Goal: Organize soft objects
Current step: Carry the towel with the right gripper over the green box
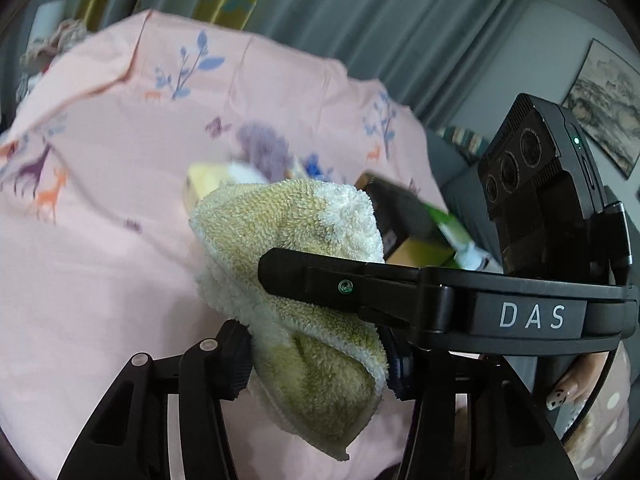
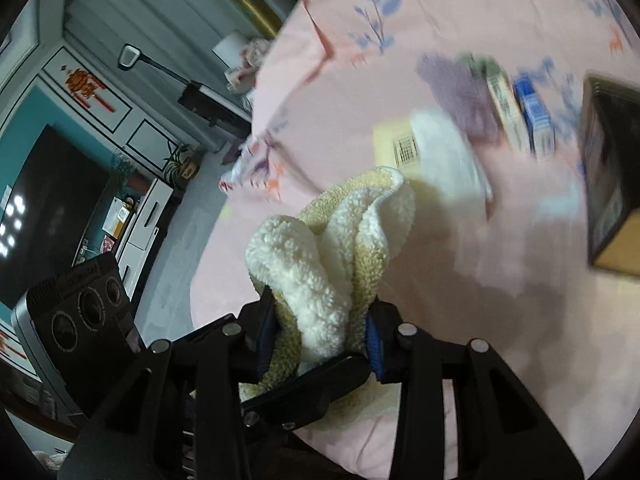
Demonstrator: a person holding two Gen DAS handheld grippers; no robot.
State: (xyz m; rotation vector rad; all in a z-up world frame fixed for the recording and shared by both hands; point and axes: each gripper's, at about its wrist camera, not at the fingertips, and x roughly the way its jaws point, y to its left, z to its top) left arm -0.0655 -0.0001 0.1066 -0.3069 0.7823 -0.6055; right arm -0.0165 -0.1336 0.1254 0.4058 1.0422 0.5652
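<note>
One fluffy yellow-and-white towel [image 1: 304, 280] is clamped by both tools: the left hand-held gripper [image 1: 316, 364] and the right hand-held gripper [image 2: 320, 332] are each closed on it. It is held bunched above the pink patterned bed sheet [image 1: 100, 240]; its long axis cannot be told. Beyond it, one dark box [image 2: 608, 168] and two small cartons [image 2: 520, 116] are seen, blurred.

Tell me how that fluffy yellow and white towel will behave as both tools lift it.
The towel is probably floppy: it bunches and folds between the left tool and the right tool. It looks light for its bulk, being fluffy pile. Slipping seems unlikely, since the pads press into thick folds.
</note>
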